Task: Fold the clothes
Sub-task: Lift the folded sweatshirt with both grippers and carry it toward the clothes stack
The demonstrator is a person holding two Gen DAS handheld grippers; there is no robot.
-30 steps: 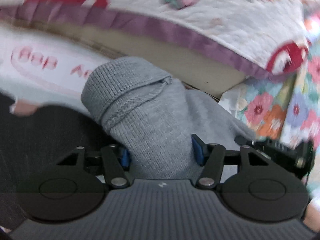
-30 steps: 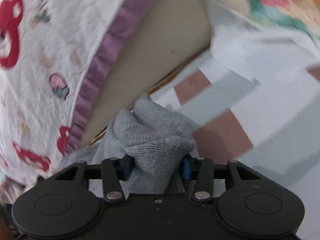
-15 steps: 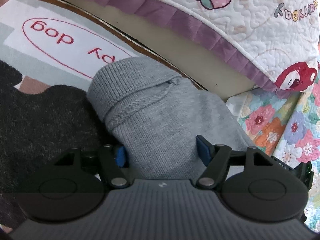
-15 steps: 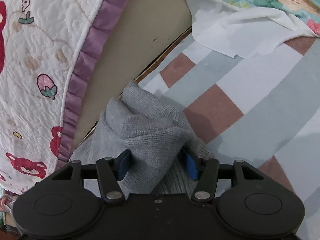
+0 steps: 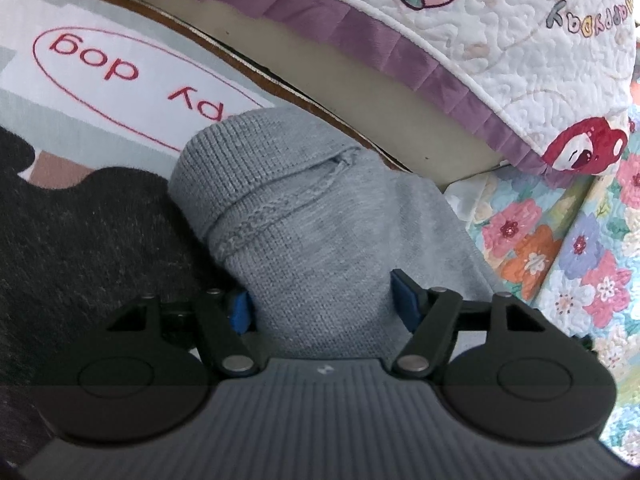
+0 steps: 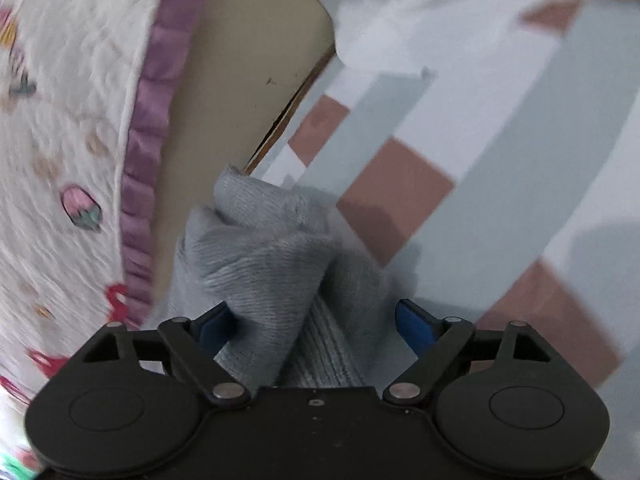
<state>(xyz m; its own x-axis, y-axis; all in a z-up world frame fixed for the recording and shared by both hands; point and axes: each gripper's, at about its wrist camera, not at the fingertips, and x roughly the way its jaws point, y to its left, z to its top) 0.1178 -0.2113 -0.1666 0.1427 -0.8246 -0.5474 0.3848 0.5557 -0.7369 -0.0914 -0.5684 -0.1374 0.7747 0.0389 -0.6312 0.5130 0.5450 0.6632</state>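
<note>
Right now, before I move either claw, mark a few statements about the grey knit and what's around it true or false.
1. The grey knitted garment fills the left claw's span. True.
2. The right claw is clamped tight on it. False: its jaws stand wide, one pad clear of the cloth.
3. Dark fuzzy fabric lies beside the garment. True.
4. The white quilted cover has a green frill. False: purple.

We see a white quilted cover (image 5: 500, 40) with purple frill hanging above a checked mat (image 6: 500, 140), a floral quilt (image 5: 560, 248) beside it, and a dark fuzzy fabric (image 5: 80, 240) lying near.
</note>
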